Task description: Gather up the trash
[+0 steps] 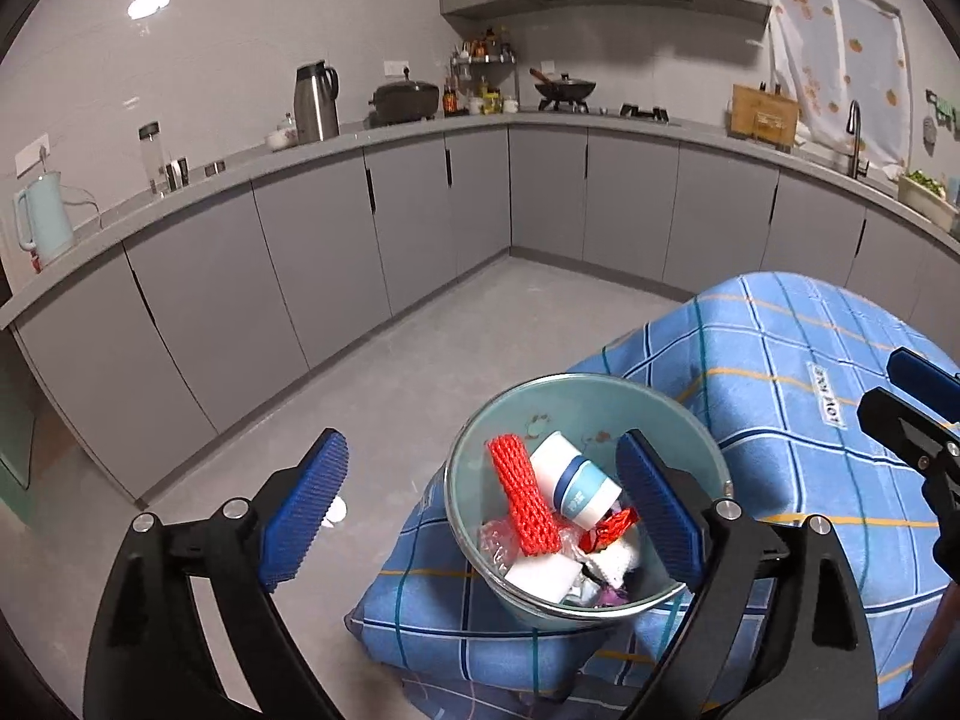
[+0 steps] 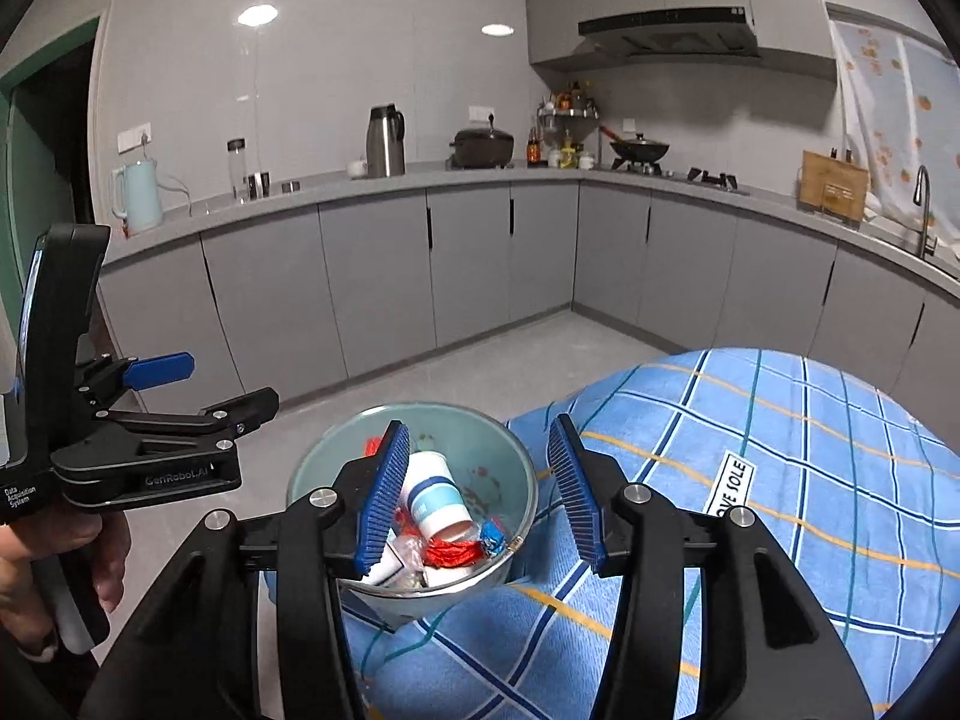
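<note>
A pale green bowl (image 1: 690,426) sits at the edge of a table covered by a blue plaid cloth (image 1: 780,360). It holds trash: a red foam net (image 1: 522,492), a white and blue paper cup (image 1: 576,480), red wrappers (image 1: 612,525) and white scraps. My left gripper (image 1: 483,510) is open and empty, hovering over the bowl's left rim. My right gripper (image 2: 477,495) is open and empty over the bowl (image 2: 510,450), its left finger inside the rim line beside the cup (image 2: 435,501). Each gripper shows in the other's view: the right (image 1: 900,408), the left (image 2: 174,390).
Grey floor (image 1: 390,360) lies left of the table. Grey L-shaped kitchen cabinets (image 1: 420,210) run behind, with kettles, pots, a stove and a sink on the counter. A white scrap (image 1: 336,510) lies on the floor.
</note>
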Motion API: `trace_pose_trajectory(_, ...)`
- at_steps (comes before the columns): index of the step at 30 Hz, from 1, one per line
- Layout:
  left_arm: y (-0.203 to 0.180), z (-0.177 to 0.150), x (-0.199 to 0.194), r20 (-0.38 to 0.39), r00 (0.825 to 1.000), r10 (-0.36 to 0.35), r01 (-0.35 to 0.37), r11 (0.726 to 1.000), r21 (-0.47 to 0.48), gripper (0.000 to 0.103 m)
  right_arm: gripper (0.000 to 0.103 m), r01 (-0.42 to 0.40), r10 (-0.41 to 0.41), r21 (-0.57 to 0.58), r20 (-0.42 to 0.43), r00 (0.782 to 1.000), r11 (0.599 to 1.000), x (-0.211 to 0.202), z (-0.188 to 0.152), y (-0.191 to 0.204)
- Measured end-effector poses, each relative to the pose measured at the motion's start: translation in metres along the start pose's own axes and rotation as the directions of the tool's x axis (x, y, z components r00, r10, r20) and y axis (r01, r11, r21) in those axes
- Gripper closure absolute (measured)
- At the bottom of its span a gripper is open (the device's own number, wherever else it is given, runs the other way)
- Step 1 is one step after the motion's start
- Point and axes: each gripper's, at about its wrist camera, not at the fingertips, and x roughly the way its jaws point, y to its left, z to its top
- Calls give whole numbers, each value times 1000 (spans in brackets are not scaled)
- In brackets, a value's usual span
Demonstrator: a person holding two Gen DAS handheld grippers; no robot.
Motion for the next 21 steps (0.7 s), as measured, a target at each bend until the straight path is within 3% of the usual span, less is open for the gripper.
trace_pose_trajectory(10, 2, 10, -38, 85, 996, 0, 1, 1000, -18, 8, 54, 7, -6, -3, 59, 998, 1000, -27, 8, 5)
trace_pose_trajectory(21, 2, 12, -47, 101, 995, -10, 11, 1000, -6, 8, 54, 6, -6, 1, 77, 997, 1000, -36, 11, 3)
